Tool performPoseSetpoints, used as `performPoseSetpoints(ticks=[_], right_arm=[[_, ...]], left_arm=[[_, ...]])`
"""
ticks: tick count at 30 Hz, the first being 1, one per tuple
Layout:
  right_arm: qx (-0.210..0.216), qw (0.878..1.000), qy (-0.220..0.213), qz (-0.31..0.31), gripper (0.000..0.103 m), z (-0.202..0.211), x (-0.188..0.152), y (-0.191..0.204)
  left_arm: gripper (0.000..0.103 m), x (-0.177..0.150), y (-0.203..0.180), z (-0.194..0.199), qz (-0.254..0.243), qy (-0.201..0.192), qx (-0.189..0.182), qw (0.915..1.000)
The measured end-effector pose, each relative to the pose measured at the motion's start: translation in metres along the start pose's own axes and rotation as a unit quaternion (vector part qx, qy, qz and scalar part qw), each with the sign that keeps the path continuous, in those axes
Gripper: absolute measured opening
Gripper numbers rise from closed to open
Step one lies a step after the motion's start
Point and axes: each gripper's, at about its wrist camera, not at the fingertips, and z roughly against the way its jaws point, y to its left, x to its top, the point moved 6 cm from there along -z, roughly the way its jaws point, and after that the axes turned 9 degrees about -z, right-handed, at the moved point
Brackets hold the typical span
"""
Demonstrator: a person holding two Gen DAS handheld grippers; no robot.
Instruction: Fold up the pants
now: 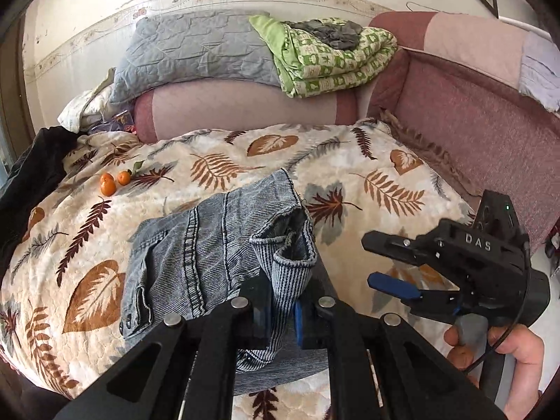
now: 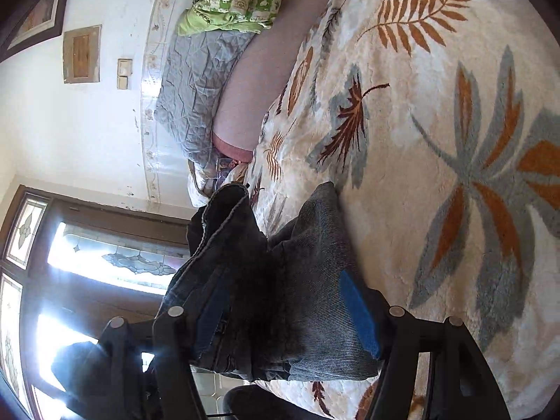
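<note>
Pants (image 1: 210, 255), grey-blue denim, lie crumpled on leaf-print blanket (image 1: 367, 175), centre to 7 o'clock in left wrist view. Left gripper (image 1: 281, 318) pinches a ribbed fold of the fabric between its blue pads. Right gripper (image 1: 371, 262), at 4 o'clock, hangs spread apart over the blanket, nothing between its fingers there. Three oranges (image 1: 112, 181) sit at 10 o'clock, well apart from the pants.
</note>
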Motion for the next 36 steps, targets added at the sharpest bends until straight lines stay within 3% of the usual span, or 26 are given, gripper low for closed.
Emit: performPoseSetpoints(ticks=[2,4,5,7,8,10,14,16,17,19,20,22,24,26,27,28,30,32,36], right_arm=[[-0.001,1.0,-0.01,-0.008,0.069,0.003,0.003,-0.003],[-0.002,1.0,-0.018,-0.017,0.069,0.006,0.007,-0.008],[-0.003,1.0,-0.021,-0.021,0.069,0.008,0.008,-0.01],[-0.006,0.999,-0.023,-0.027,0.069,0.01,0.009,-0.014],[-0.007,0.999,-0.024,-0.028,0.069,0.011,0.009,-0.015],[-0.009,0.999,-0.025,-0.029,0.069,0.013,0.009,-0.018],[-0.012,0.999,-0.033,-0.023,0.069,0.017,0.011,-0.017],[-0.017,0.999,-0.039,-0.001,0.069,0.02,0.01,-0.01],[-0.019,0.999,-0.042,0.015,0.069,0.021,0.008,-0.004],[-0.014,0.998,-0.038,0.052,0.069,0.021,0.002,0.012],[-0.005,0.997,-0.028,0.065,0.069,0.019,-0.003,0.02],[0.033,0.996,0.006,0.08,0.069,0.014,-0.02,0.04],[0.061,0.992,0.039,0.107,0.07,0.005,-0.041,0.064],[0.07,0.985,0.084,0.132,0.078,-0.013,-0.065,0.077],[0.055,0.984,0.099,0.14,0.078,-0.024,-0.074,0.074],[0.012,0.984,0.104,0.142,0.078,-0.037,-0.078,0.06],[-0.105,0.984,0.107,0.099,0.078,-0.056,-0.077,0.007],[-0.086,0.991,0.09,0.051,0.049,-0.049,-0.07,-0.015],[-0.091,0.992,0.08,0.044,0.049,-0.034,-0.073,-0.004]], left_arm=[[0.009,-0.016,-0.014,-0.025,-0.014,0.038,-0.005,0.9992],[0.011,-0.047,-0.031,-0.064,-0.041,0.119,-0.023,0.9917],[0.014,-0.06,-0.036,-0.078,-0.051,0.14,-0.023,0.9886],[0.019,-0.063,-0.043,-0.077,-0.078,0.109,-0.009,0.9909],[0.034,-0.061,-0.047,-0.073,-0.089,0.111,-0.017,0.9897],[0.048,-0.054,-0.05,-0.061,-0.084,0.111,-0.054,0.9888],[0.049,-0.035,-0.027,-0.018,-0.051,0.063,-0.081,0.9934],[0.054,-0.027,0.002,0.008,-0.023,0.018,-0.07,0.9971],[0.062,-0.025,0.022,0.019,-0.004,-0.002,-0.056,0.9984],[0.068,-0.027,0.065,0.032,0.04,-0.027,-0.01,0.9988],[0.068,-0.031,0.086,0.032,0.059,-0.025,0.014,0.9978],[0.068,-0.046,0.12,0.017,0.091,0.014,0.04,0.995],[0.068,-0.065,0.138,-0.005,0.112,0.049,0.044,0.9915],[0.068,-0.086,0.137,-0.026,0.111,0.091,0.031,0.9892],[0.068,-0.094,0.134,-0.032,0.111,0.094,0.018,0.9892],[0.069,-0.097,0.133,-0.032,0.111,0.087,0.02,0.9898],[0.069,-0.097,0.13,-0.03,0.101,0.076,0.011,0.9919],[0.069,-0.093,0.131,-0.02,0.1,0.071,0.003,0.9924],[0.069,-0.073,0.143,-0.002,0.118,0.011,-0.005,0.9929]])
